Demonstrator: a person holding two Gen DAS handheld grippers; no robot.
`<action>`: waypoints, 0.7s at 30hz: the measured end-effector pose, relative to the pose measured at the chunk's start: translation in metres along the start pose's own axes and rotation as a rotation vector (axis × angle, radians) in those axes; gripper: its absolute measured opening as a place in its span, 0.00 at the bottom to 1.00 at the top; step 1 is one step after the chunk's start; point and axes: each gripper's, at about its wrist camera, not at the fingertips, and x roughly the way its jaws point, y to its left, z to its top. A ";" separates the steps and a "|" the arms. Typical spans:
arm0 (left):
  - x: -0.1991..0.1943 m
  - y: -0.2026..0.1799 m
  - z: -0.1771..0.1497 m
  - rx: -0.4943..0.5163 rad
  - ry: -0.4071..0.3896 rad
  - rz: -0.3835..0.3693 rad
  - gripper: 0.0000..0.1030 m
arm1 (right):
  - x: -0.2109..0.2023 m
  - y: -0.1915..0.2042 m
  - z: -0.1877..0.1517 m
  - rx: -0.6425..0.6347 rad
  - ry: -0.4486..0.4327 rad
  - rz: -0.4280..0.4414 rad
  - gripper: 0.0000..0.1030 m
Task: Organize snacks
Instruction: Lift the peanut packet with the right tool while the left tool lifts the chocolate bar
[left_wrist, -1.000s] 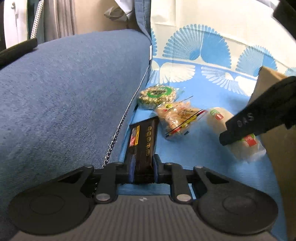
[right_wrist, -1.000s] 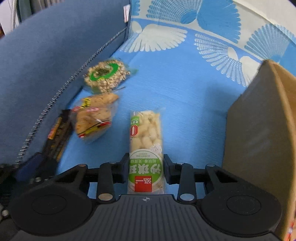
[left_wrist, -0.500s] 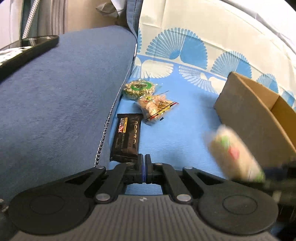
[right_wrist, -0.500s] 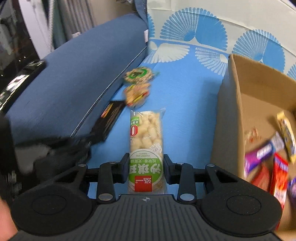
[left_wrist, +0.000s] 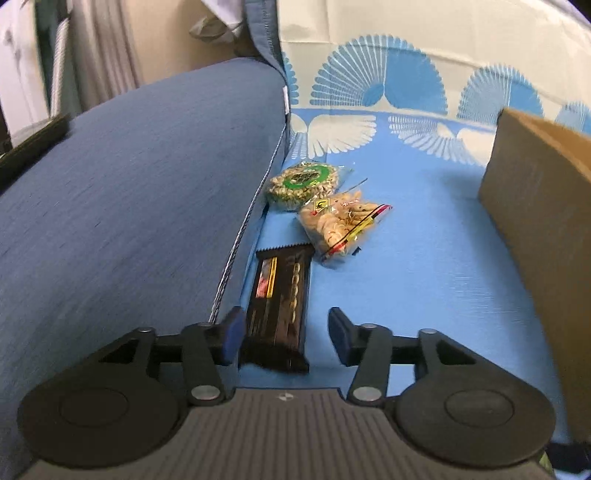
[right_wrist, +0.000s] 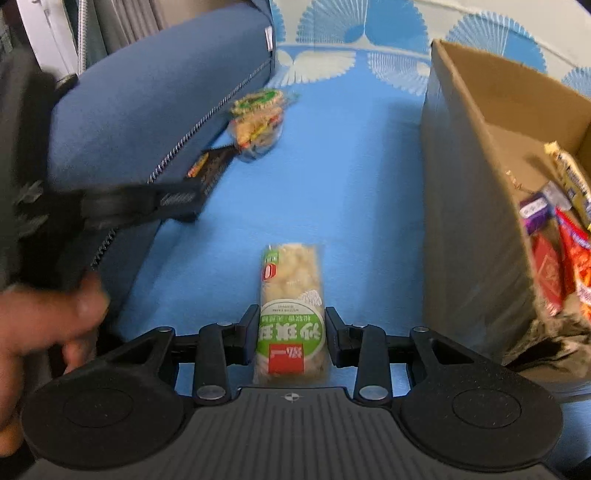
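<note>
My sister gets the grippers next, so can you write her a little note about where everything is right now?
Left gripper: jaws opening around the black bar, not gripping it yet.
Right gripper: shut on the green-label snack pack, held above the blue cover, beside the cardboard box.
On the cover by the blue cushion: round green snack and clear cracker bag.
Done: several snacks lie in the box.
Left: drop the pack in, then the bar, round snack and cracker bag.

black bar, blue fan-patterned cover
</note>
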 end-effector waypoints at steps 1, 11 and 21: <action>0.006 -0.006 0.003 0.021 0.004 0.029 0.61 | 0.003 0.000 -0.001 -0.001 0.013 -0.003 0.37; 0.052 -0.007 0.026 -0.114 0.154 0.095 0.66 | 0.012 -0.002 -0.002 -0.015 0.070 0.026 0.43; 0.021 0.022 0.030 -0.211 0.168 -0.028 0.20 | 0.010 -0.003 -0.002 -0.019 0.072 0.036 0.45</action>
